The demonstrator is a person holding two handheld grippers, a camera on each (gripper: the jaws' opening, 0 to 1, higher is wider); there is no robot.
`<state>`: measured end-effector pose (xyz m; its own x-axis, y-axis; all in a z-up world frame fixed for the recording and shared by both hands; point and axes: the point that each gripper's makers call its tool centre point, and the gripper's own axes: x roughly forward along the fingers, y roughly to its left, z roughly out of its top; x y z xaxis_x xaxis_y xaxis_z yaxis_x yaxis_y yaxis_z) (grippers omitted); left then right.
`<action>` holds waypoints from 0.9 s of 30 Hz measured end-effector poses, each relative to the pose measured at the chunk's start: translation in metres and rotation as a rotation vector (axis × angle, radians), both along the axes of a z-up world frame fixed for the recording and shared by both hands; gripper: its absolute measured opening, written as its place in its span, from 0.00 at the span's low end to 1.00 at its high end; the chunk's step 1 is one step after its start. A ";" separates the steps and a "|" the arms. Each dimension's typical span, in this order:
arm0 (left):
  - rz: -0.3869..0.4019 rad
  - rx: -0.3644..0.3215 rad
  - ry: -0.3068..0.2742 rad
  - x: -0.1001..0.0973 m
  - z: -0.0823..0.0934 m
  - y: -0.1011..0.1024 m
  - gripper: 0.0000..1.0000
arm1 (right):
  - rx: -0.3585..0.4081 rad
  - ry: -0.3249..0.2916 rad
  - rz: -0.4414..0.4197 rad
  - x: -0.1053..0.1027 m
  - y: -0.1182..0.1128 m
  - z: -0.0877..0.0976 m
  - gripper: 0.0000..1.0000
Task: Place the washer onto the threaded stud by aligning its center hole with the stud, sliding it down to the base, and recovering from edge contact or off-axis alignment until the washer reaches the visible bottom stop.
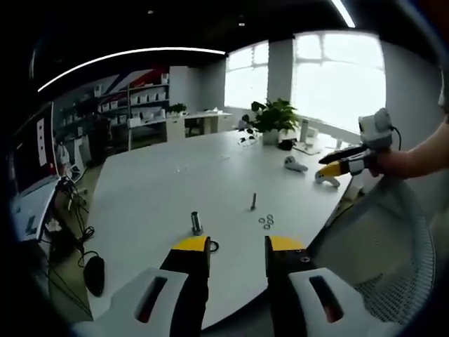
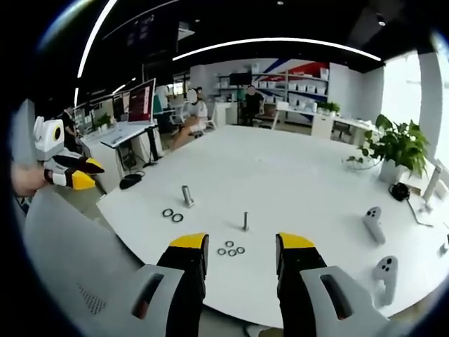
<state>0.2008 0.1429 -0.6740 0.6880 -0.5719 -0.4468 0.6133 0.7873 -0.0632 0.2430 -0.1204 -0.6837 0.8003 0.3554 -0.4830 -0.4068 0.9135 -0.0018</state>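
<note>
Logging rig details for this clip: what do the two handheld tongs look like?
Both tongs, left and right, have black jaws with yellow tips on pale grey bodies with dark slots. Seen from across the table, each carries a white camera box on top.

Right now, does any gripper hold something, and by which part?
Nothing is held. The left gripper and right gripper are open and empty; the washers lie on the table.

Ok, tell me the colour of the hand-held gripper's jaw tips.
Yellow tips on black jaws, clearest in the right gripper view.
</note>
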 end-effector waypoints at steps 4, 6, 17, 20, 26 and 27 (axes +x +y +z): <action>-0.014 0.010 0.016 -0.002 -0.004 -0.002 0.30 | -0.004 0.000 -0.011 0.001 -0.003 0.000 0.40; -0.007 0.005 0.000 -0.002 -0.001 -0.001 0.29 | -0.004 -0.003 -0.011 0.001 -0.003 0.000 0.40; 0.006 -0.008 0.013 -0.001 -0.002 0.001 0.29 | -0.014 0.008 -0.012 0.001 -0.003 -0.003 0.40; 0.015 -0.014 0.004 0.000 0.000 0.002 0.29 | -0.014 0.009 -0.012 0.000 -0.004 -0.003 0.40; 0.015 -0.008 0.013 -0.001 -0.002 0.002 0.29 | -0.013 0.012 -0.010 0.000 -0.004 -0.004 0.40; 0.016 -0.008 0.012 -0.001 -0.002 0.002 0.29 | -0.014 0.015 -0.009 0.000 -0.004 -0.004 0.40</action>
<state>0.2002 0.1453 -0.6764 0.6913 -0.5646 -0.4509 0.6000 0.7962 -0.0771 0.2429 -0.1244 -0.6877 0.7963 0.3414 -0.4994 -0.3985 0.9171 -0.0085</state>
